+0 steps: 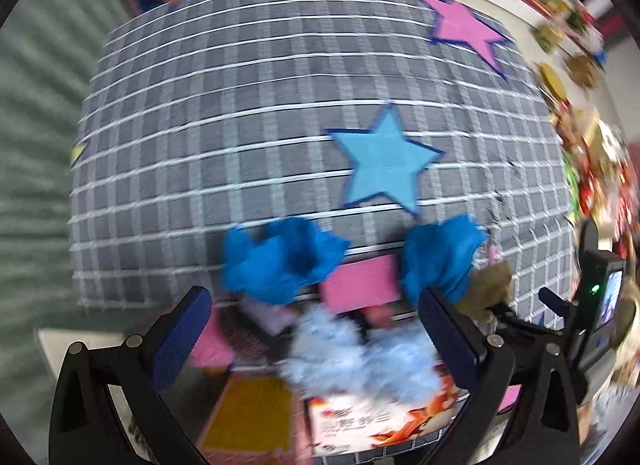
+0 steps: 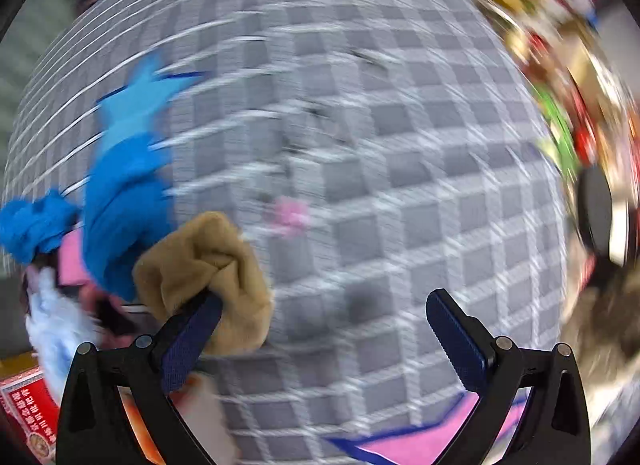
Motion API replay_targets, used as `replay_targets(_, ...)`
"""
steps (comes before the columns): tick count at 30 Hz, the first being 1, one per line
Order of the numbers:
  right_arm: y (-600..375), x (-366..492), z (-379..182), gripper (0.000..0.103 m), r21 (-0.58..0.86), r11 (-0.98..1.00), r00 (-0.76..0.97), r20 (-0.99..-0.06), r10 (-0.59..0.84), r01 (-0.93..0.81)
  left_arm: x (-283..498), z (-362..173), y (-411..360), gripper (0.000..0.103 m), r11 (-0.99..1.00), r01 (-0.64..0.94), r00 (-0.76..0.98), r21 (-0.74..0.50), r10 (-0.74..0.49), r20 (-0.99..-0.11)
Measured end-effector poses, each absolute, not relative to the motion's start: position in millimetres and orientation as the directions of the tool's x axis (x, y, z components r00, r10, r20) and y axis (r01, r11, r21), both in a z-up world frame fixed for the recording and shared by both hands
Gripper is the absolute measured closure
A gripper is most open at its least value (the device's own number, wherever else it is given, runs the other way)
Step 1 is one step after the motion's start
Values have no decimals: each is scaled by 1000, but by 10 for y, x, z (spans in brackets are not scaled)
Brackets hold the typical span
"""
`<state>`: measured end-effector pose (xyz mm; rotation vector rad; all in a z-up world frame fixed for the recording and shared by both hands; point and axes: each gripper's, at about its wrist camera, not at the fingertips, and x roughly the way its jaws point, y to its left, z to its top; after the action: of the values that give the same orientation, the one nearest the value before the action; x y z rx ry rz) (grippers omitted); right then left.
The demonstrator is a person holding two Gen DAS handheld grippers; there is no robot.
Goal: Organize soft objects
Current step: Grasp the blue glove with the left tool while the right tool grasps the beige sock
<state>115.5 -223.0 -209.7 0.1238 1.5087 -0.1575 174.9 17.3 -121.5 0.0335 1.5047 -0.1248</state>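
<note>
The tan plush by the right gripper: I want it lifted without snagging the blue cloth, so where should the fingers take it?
Grip the tan plush at its bunched knot, coming from its right, carpet side; the blue cloth crowds its left. Blur hides finer shape.

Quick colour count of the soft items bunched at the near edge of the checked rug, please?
Bright blue cloth bundles: 2, left one and right one
Tan plush: 1, touching the right claw
Pale blue fluffy piece: 1
Total: 4, though blur may hide more.
</note>
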Motion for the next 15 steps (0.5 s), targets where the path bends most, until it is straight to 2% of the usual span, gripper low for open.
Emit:
replay_targets(4,-2792,843,-2042,0,6,958,36,-999,-4,287,1742,-1429,-446,0,961,271,23,-62,-71,-997)
replay_targets(9,-2994,523,-1908,0,99,936,78,-994,77,337,1697,-1694,-989,0,914,401,-32,-56,-47,-998)
replay_targets(12,-2814,569,-1795,0,174,953,147,-979,141,249,1690,-1873,-1179,0,888,459,-37,-5,14,-999)
replay_targets(15,-2449,754,-1848,0,169,980,178,-973,149,104,1735,-1930,-1164,0,885,464,-25,38,56,-998)
